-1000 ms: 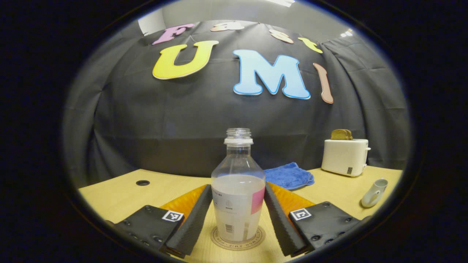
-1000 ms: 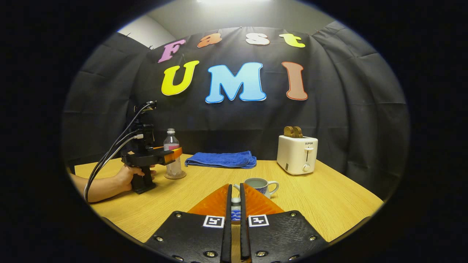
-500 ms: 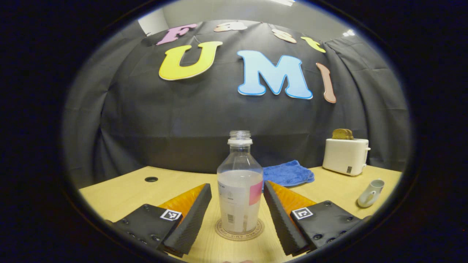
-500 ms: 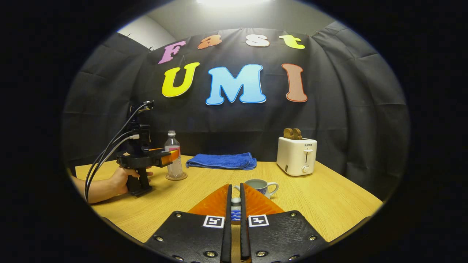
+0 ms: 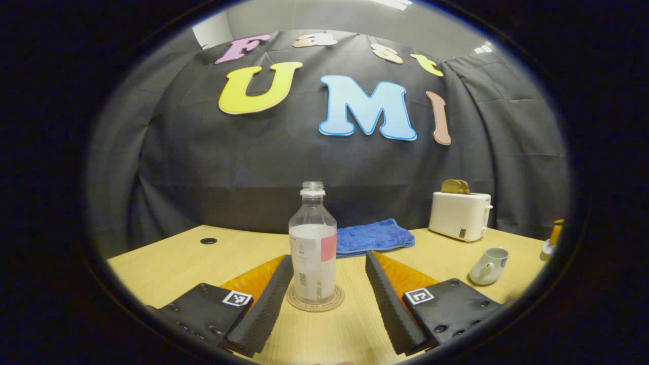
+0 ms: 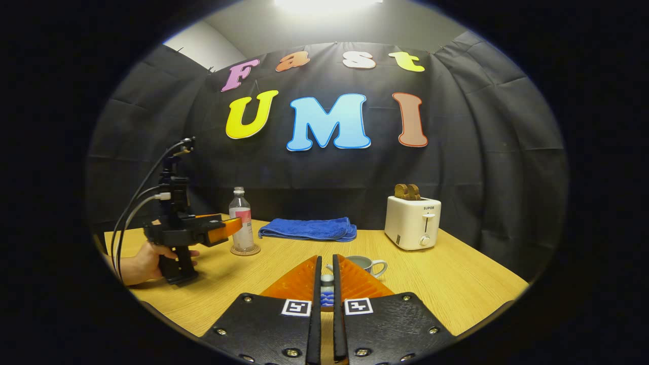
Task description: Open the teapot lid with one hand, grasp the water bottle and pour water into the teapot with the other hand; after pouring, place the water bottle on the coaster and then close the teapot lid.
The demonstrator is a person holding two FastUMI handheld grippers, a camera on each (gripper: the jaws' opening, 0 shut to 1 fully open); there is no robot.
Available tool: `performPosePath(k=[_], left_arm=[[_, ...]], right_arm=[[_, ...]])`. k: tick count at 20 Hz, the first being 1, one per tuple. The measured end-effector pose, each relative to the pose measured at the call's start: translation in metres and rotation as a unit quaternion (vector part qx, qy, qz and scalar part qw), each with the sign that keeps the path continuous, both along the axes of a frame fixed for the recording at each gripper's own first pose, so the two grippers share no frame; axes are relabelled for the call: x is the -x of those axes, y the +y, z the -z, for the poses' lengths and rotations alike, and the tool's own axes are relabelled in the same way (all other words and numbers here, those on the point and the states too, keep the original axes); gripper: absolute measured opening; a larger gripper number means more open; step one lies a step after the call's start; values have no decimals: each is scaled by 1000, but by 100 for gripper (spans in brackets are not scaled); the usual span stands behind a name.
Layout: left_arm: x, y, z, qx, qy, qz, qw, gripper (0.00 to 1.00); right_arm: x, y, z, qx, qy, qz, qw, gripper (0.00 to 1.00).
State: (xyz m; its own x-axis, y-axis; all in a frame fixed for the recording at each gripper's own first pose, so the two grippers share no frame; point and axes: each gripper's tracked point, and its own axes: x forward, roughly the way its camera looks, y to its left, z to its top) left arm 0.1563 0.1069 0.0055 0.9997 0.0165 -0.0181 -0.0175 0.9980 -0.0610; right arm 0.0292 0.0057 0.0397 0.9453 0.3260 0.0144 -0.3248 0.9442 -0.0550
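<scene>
The clear plastic water bottle (image 5: 313, 243), uncapped and roughly half full of cloudy liquid with a pink patch on its label, stands upright on a round, flat coaster (image 5: 315, 299) on the pale wood-grain table (image 5: 167, 261). The left hand-held gripper (image 5: 328, 266) has its ribbed fingers spread wide on either side of the bottle, touching neither it nor the coaster. In the right gripper view this same left hand-held gripper (image 6: 230, 226) is a dark, pistol-shaped tool with trailing cables, held by a hand (image 6: 147, 256) at the left of the table, its fingertips just beside the bottle (image 6: 241, 226). The right hand-held gripper (image 6: 327, 266) has its fingers drawn almost together, pinching the small knob of the teapot lid (image 6: 327, 293), a glazed piece with a blue wave pattern. Just beyond the fingertips sits the squat, smooth teapot (image 6: 362, 264), open-topped, with a loop handle on its right side; in the left gripper view the teapot (image 5: 488, 266) stands near the right edge of the table. A folded, fluffy blue towel (image 6: 308, 228) lies at the far side, and a boxy white toaster (image 6: 413, 222) with two brown slices stands to its right.
</scene>
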Motion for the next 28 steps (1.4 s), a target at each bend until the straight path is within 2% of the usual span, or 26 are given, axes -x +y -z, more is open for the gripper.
performPosePath(k=[5, 10, 14, 22, 28], left_arm=[[40, -6, -7, -4, -6, -4, 1000, 99], [77, -6, -18, -3, -18, -7, 1000, 99], [90, -2, -9, -4, -10, -8, 1000, 99], [90, 1, 1, 22, -5, -2, 1000, 99], [90, 2, 4, 13, -1, -9, 1000, 99]], right_arm=[[-30, -6, -10, 3, -15, 16, 1000, 10], [-82, -7, -8, 25, -22, 39, 999, 10], [-120, -5, 8, 23, -3, 52, 998, 10], [-138, -2, 27, 39, 14, 62, 997, 10], [-141, -6, 34, 35, 25, 71, 997, 12]])
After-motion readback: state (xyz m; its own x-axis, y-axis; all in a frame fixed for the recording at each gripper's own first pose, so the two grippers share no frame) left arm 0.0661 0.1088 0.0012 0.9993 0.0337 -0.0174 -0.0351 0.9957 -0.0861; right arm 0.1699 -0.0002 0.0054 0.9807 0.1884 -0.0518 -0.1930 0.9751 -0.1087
